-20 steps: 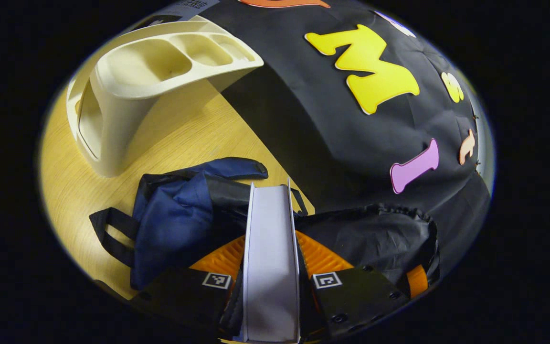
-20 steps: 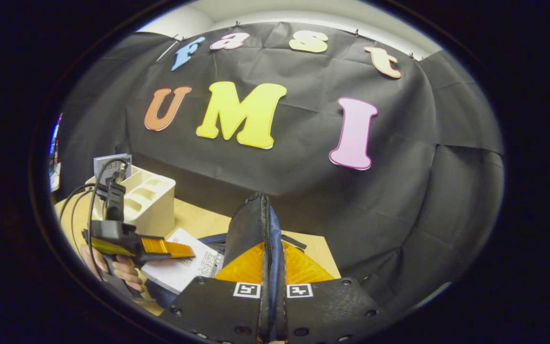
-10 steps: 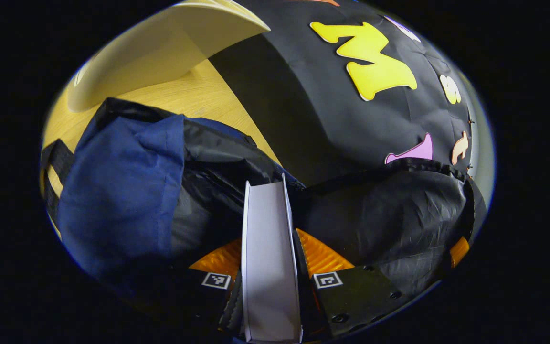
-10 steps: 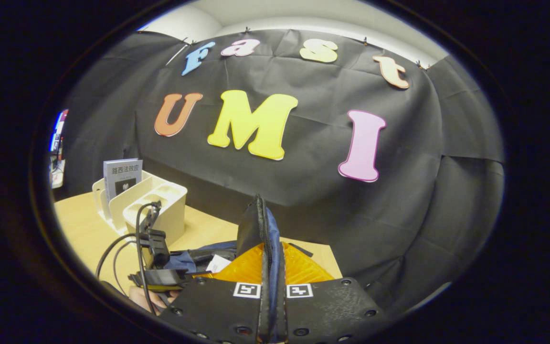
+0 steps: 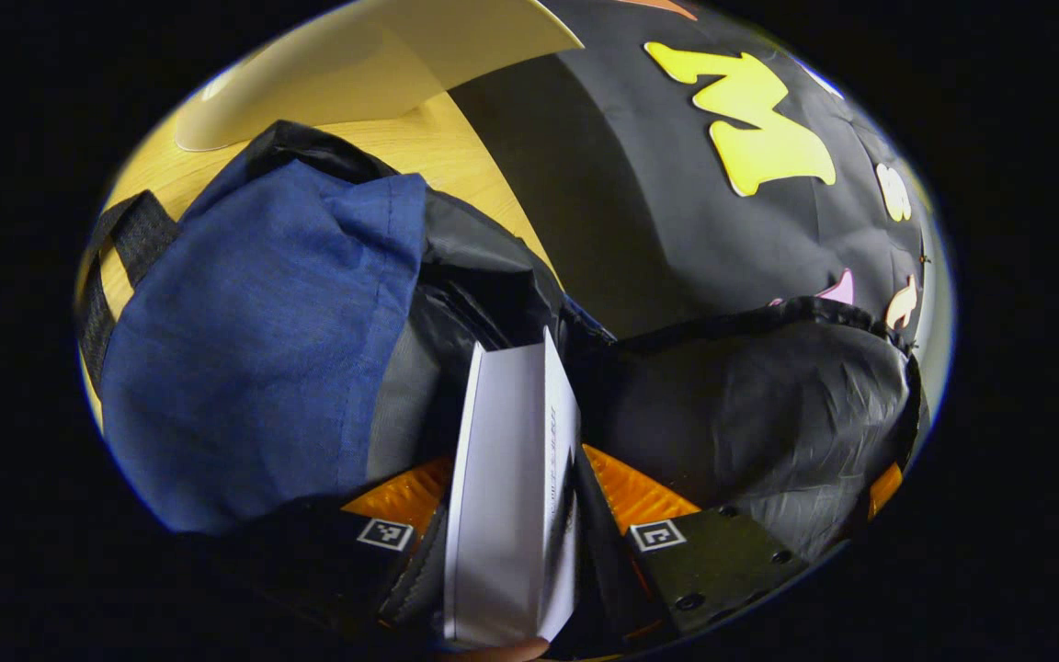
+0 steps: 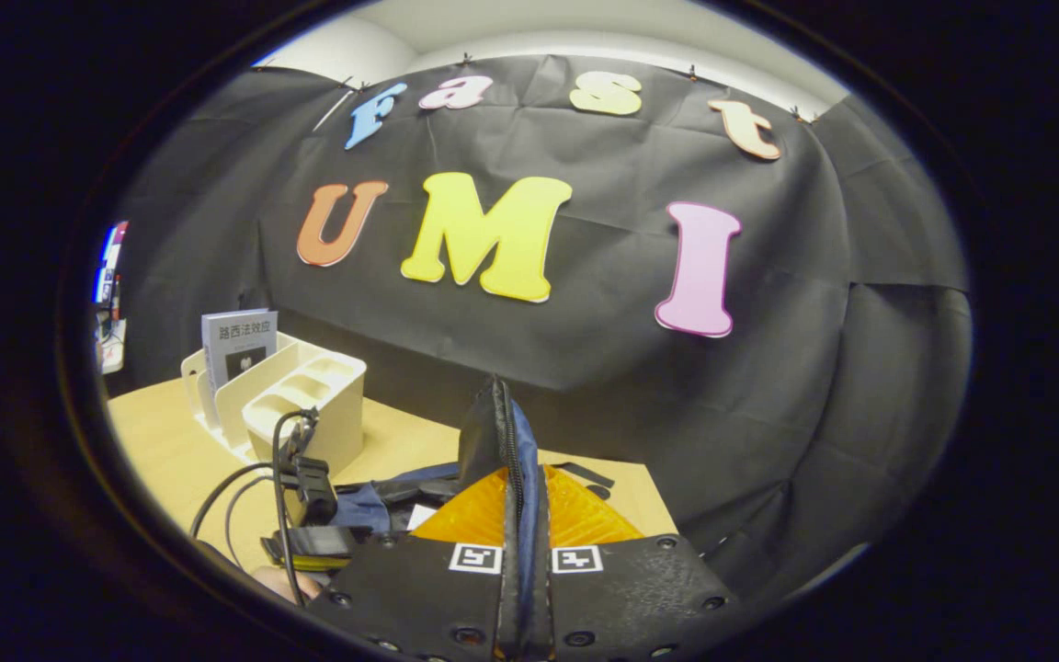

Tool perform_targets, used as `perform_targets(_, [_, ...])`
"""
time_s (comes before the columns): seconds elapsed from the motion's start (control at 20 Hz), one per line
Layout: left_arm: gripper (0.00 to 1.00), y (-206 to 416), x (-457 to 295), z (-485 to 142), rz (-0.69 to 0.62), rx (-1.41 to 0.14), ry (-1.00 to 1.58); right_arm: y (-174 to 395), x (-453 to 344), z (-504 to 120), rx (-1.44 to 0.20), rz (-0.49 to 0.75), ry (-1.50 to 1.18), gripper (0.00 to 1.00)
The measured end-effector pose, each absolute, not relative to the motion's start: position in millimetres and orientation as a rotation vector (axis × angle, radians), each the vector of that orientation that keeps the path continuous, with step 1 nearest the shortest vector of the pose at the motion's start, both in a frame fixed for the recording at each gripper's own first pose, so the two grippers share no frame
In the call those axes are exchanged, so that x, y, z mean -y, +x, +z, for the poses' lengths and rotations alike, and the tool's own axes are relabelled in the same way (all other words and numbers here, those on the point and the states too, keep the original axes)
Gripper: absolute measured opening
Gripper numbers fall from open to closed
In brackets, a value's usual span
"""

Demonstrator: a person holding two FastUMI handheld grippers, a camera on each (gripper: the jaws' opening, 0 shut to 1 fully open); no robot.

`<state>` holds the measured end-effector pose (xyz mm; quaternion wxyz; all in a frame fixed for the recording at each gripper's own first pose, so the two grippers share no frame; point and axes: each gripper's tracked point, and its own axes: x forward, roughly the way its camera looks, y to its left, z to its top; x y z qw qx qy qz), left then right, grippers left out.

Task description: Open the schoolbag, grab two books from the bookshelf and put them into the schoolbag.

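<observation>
The blue schoolbag lies open on the wooden table, its black lining spread to the right. A white book stands tilted in the bag's mouth between the fingers of my left gripper. The fingers have spread apart, with a dark gap on the book's right side. My right gripper is shut on the bag's zipped edge and holds it up. In the right gripper view the left gripper sits low beside the bag, and a corner of the book shows.
The cream bookshelf stands at the back left of the table with a grey book upright in it; its curved side rises just beyond the bag. A black cable trails from the left gripper. A hand holds it.
The left gripper pushed the white book down into the bag's mouth, then its fingers widened and the book tipped over to the right. The right gripper kept holding the bag's edge up.
</observation>
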<state>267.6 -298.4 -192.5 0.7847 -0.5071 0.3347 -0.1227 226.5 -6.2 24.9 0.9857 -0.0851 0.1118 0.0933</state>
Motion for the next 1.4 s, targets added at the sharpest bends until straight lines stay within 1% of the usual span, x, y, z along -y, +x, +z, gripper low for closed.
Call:
perform_targets(0.2, [0.81,255,294,-195,-0.272,-0.747,-0.95,222,16,20,-0.235,0.156,-0.172,0.05])
perform_targets(0.4, [0.86,237,289,-192,-0.342,-0.783,-0.858,218,21,15,-0.241,0.132,-0.183,0.05])
perform_targets(0.5, [0.87,229,277,-194,-0.34,-0.797,-0.805,215,22,12,-0.249,0.121,-0.188,0.05])
perform_targets(0.7, [0.87,211,244,-192,-0.314,-0.777,-0.667,207,23,12,-0.246,0.098,-0.193,0.05])
perform_targets(0.9, [0.87,191,205,-192,-0.284,-0.739,-0.477,201,13,4,-0.265,0.129,-0.177,0.05])
perform_targets(1.15, [0.87,160,140,-184,-0.234,-0.714,-0.3,203,13,5,-0.281,0.111,-0.206,0.05])
perform_targets(1.4, [0.87,155,68,-150,-0.154,-0.593,-0.169,203,-2,-1,-0.293,0.115,-0.212,0.05])
